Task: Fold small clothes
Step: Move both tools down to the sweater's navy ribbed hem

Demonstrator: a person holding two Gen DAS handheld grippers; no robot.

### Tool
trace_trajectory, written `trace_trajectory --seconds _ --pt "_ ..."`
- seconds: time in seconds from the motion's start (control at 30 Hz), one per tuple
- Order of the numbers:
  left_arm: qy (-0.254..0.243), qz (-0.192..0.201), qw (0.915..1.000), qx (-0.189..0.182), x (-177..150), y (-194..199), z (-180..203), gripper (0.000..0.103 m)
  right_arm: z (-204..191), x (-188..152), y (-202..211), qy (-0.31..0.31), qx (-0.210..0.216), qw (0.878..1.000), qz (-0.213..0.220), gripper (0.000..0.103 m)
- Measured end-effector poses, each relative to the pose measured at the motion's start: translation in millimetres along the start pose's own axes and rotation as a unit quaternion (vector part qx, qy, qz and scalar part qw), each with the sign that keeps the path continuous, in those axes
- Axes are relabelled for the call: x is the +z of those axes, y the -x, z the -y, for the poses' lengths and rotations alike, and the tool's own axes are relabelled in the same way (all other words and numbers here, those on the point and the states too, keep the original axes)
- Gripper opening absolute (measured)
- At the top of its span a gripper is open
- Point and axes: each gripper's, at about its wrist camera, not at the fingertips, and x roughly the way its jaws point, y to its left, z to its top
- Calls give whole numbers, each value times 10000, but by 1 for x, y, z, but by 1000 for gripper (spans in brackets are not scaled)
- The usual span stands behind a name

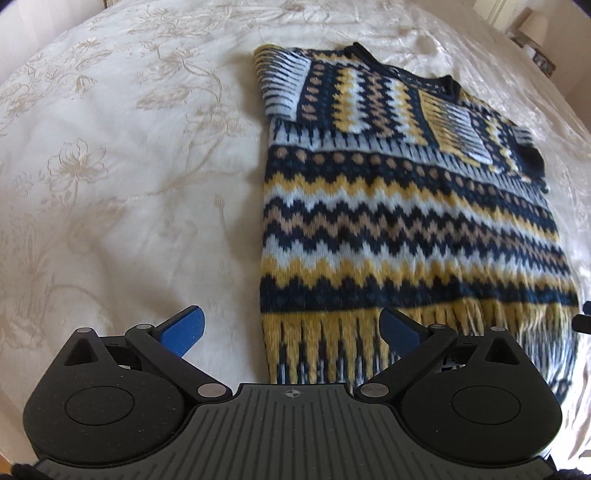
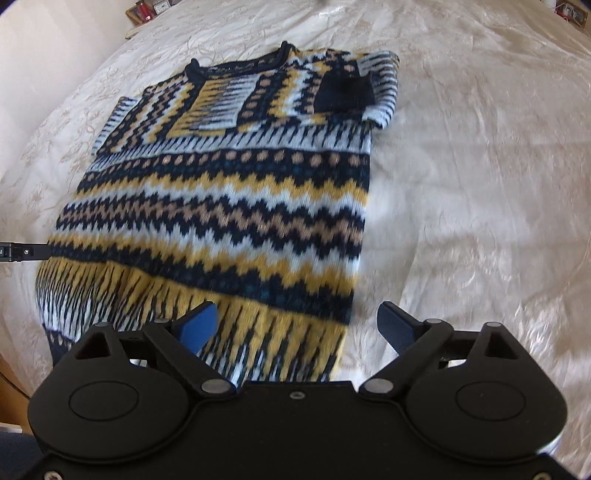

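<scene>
A small knitted sweater (image 1: 399, 214) with navy, yellow, tan and pale blue zigzag bands lies flat on the bed, both sleeves folded in across the chest. It also shows in the right wrist view (image 2: 229, 206). My left gripper (image 1: 291, 326) is open and empty, hovering at the hem's left corner, with its right finger over the hem. My right gripper (image 2: 297, 326) is open and empty at the hem's right corner, with its left finger over the hem. A dark part of the left gripper (image 2: 24, 253) shows at the left edge of the right wrist view.
The sweater rests on a cream floral bedspread (image 1: 110, 166) that spreads wide to the left, and to the right in the right wrist view (image 2: 480, 184). A lamp (image 1: 533, 26) and small framed items (image 2: 142, 9) stand beyond the far edges of the bed.
</scene>
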Motion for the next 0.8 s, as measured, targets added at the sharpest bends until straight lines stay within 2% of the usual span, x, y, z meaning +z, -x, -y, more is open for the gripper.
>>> trace_trajectory --seconds 0.2,0.43,0.8 --pt "-142 -229 9996 -110 -38 2 14 102 -9 -35 2 77 199 9993 -310 94" --pt "-146 -342 9991 -186 -68 4 25 102 -18 -63 3 296 623 9957 -614 96" --pt "174 -405 9990 -58 -98 -17 27 102 -18 -81 -13 539 1042 9907 -693 103"
